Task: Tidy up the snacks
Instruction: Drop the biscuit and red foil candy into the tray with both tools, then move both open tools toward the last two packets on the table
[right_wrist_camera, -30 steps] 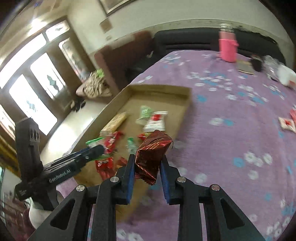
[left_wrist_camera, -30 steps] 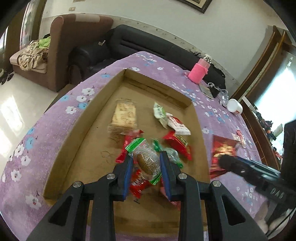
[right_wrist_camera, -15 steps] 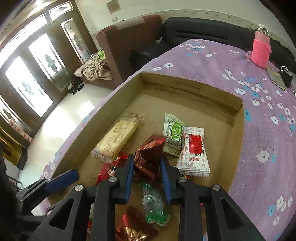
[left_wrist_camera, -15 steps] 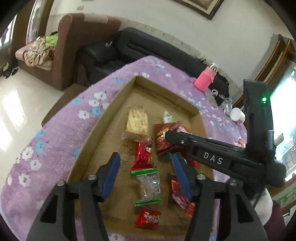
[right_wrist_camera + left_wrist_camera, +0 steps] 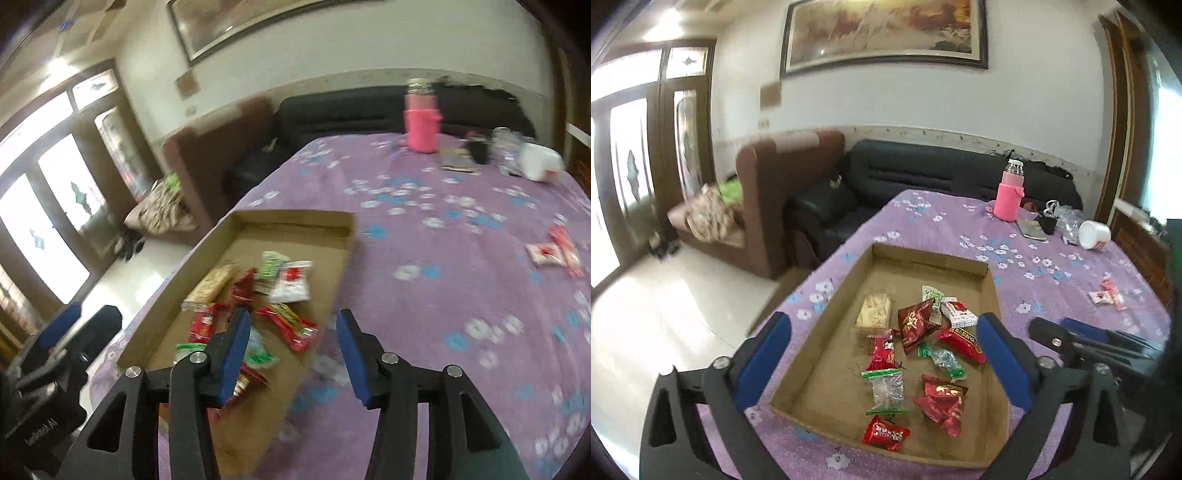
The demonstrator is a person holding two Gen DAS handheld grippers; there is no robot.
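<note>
A shallow cardboard tray (image 5: 827, 325) sits on the purple flowered tablecloth and holds several wrapped snacks: a dark red foil packet (image 5: 914, 325), a clear green-edged wrapper (image 5: 886, 391), a beige cracker pack (image 5: 874, 312), and red packets. My left gripper (image 5: 882, 354) is open and empty, raised above the tray's near end. My right gripper (image 5: 291, 343) is open and empty, above the tray's right rim (image 5: 332, 295); it also shows in the left wrist view (image 5: 1071, 339). A few loose snacks (image 5: 554, 251) lie on the cloth at the right, also in the left wrist view (image 5: 1106, 295).
A pink bottle (image 5: 1010, 195), a dark wallet and keys (image 5: 1038, 227), a plastic bottle and a white cup (image 5: 1094, 235) stand at the table's far end. A black sofa (image 5: 923, 177) and a brown armchair (image 5: 775, 192) lie beyond the table.
My right gripper opened, left the dark red foil packet in the tray and drew back right. My left gripper opened wider and rose away from the clear green-edged wrapper.
</note>
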